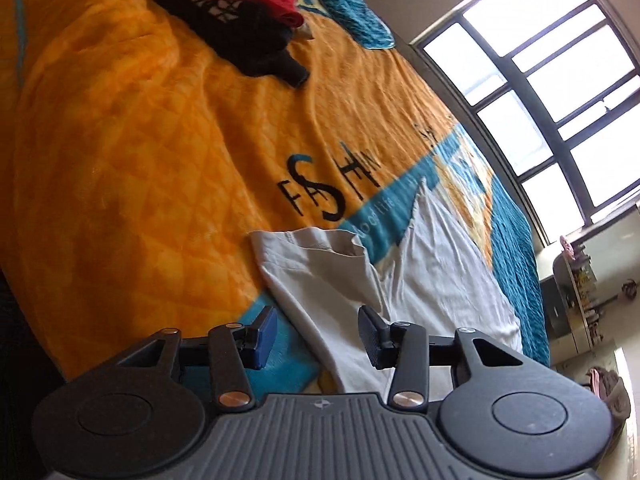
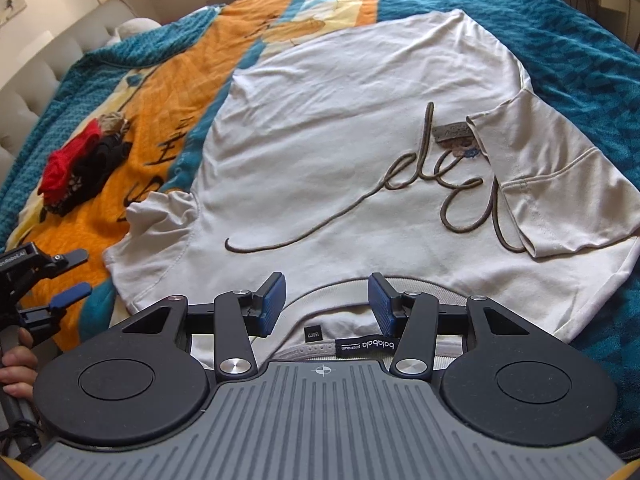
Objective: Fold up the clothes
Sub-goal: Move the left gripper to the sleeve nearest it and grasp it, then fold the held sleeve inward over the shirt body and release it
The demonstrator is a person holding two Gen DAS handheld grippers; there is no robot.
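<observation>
A white T-shirt lies front up on the bed, with brown cursive lettering across its chest. One sleeve is folded in over the front; the other sleeve lies spread out to the left. My right gripper hovers open over the collar, its blue pads apart with nothing pinched. In the left wrist view, my left gripper stands open just above the spread sleeve, and its pads do not press on the cloth. The left gripper also shows at the edge of the right wrist view, held by a hand.
An orange and teal blanket covers the bed. A pile of red and black clothes lies farther up the blanket, the same pile showing left of the shirt. A large window, a shelf and a padded headboard border the bed.
</observation>
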